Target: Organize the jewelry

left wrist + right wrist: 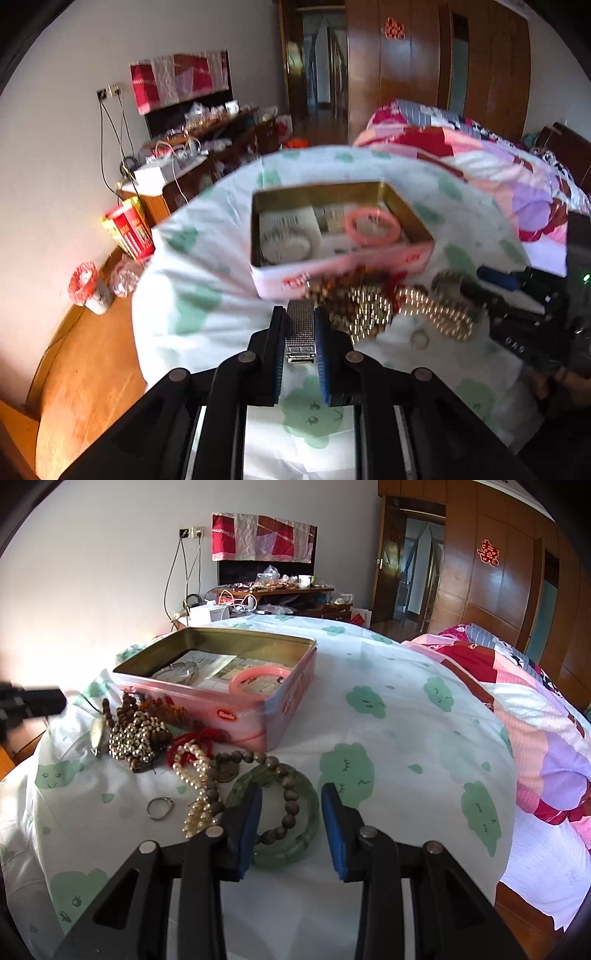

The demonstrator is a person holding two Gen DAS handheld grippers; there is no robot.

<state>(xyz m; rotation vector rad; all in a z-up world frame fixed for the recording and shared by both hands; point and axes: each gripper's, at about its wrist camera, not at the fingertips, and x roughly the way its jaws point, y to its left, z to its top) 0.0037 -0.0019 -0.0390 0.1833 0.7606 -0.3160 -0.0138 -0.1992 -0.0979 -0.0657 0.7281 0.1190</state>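
Left gripper [301,325]: black angular plastic linkage arms were seen, joined by round silver pivot pins.
Left pads [320,354]: ribbed blue strips.
Right gripper [291,812]: the same black build was seen.
Right pads [334,834]: blue.

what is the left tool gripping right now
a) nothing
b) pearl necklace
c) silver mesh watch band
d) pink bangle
c: the left tool is clamped on a silver mesh watch band, with its clasp showing between the blue pads.
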